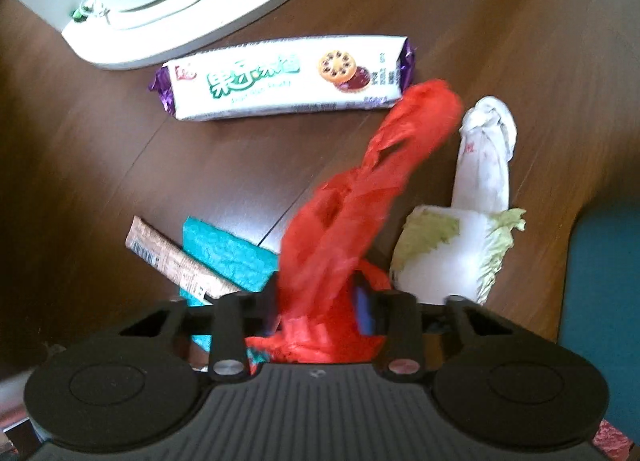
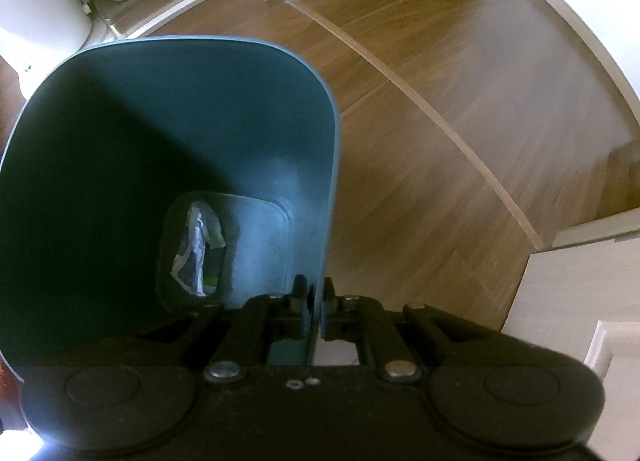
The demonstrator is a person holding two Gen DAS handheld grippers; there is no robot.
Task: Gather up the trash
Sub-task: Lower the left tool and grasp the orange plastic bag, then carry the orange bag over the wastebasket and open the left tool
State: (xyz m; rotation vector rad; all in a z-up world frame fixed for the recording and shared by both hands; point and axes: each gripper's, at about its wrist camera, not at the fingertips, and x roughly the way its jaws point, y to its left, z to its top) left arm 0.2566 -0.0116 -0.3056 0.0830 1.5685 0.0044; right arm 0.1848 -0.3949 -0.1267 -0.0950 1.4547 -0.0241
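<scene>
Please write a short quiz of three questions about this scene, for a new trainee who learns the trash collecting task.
1. True or false: the left gripper is empty.
2. Multiple choice: what does the right gripper clamp? A) the wall of the teal bin B) a biscuit pack C) a cabbage leaf
3. Short answer: name two items lying on the wooden floor in the left wrist view.

Key
1. False: it is shut on the red plastic bag.
2. A.
3. Any two: biscuit pack, cabbage piece, brown wrapper, teal wrapper.
</scene>
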